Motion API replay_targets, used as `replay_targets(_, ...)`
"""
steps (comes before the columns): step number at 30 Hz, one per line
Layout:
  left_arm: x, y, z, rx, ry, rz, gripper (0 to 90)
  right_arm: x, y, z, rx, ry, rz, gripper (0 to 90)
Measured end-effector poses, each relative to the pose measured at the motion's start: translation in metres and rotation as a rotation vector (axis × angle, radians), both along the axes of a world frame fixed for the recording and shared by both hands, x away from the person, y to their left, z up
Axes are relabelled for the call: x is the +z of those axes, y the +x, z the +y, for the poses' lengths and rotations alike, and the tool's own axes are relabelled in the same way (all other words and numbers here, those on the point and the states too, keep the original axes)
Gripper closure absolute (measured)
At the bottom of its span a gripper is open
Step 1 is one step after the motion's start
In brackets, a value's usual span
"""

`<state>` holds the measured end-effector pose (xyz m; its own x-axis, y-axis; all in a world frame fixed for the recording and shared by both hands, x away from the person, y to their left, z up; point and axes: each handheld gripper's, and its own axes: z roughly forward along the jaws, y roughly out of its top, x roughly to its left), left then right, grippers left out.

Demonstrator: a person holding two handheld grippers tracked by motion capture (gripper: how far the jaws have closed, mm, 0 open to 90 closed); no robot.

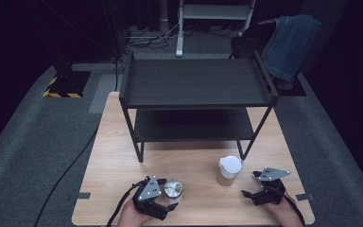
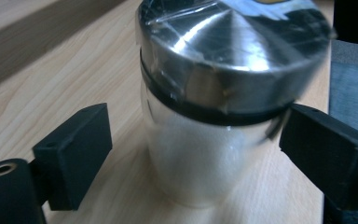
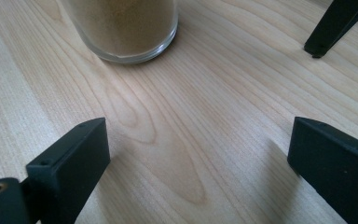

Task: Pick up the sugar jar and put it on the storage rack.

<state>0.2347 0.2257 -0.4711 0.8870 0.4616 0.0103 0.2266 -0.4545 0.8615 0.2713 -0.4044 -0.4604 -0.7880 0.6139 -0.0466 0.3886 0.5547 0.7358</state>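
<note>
A light wooden table (image 1: 123,156) takes up the near middle of the scene, and on its far half stands a black two-tier metal shelf rack (image 1: 196,82), both tiers bare. Nearer, right of centre, stands a glass jar with a white spouted lid (image 1: 229,170), filled with tan powder (its base shows at the top of the right gripper view). At the near left stands the smallest thing and the one in hand: a short clear glass jar with a brushed-steel lid (image 1: 173,189), white powder inside it.

The left gripper (image 1: 163,201) is beside that jar, on its left and near side, with the person's hand behind it at the table's near edge. In the left gripper view the steel-lidded jar (image 2: 214,112) stands upright between the two black jaws, its long axis vertical and square to the line between the pads. The right pad (image 2: 328,149) looks to be touching, or all but touching, the jar just under the lid's black band; the left pad (image 2: 74,149) stands apart from the glass. So the jaws are not yet clamped on it.

The right gripper (image 1: 257,189) rests at the near right, jaws spread wide over bare wood (image 3: 196,140), holding nothing, just right of the white-lidded jar.

The left hand is plainly the nearer to the steel-lidded jar; I judge that the coming move is simply closing the gap on the left side.
</note>
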Motion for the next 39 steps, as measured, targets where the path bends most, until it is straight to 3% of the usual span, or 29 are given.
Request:
replay_targets(6, -0.007, 0.002, -0.002, -0.014, -0.027, -0.027, 15.3, 0.000, 0.000, 0.000, 0.000, 0.000, -0.001, 5.4)
replay_targets(11, -0.016, 0.005, -0.001, -0.034, -0.078, -0.045, 19.8, 0.000, 0.000, 0.000, 0.000, 0.000, -0.001, 5.4)
replay_targets(15, -0.019, 0.004, -0.004, -0.048, -0.070, -0.074, 25.5, 0.000, 0.000, 0.000, 0.000, 0.000, -0.001, 5.4)
replay_targets(18, -0.022, 0.003, -0.005, -0.039, -0.072, -0.069, 30.1, 0.000, 0.000, 0.000, 0.000, 0.000, -0.001, 5.4)
replay_targets(39, -0.018, 0.002, -0.007, -0.030, -0.059, -0.057, 30.9, 0.000, 0.000, 0.000, 0.000, 0.000, -0.001, 5.4)
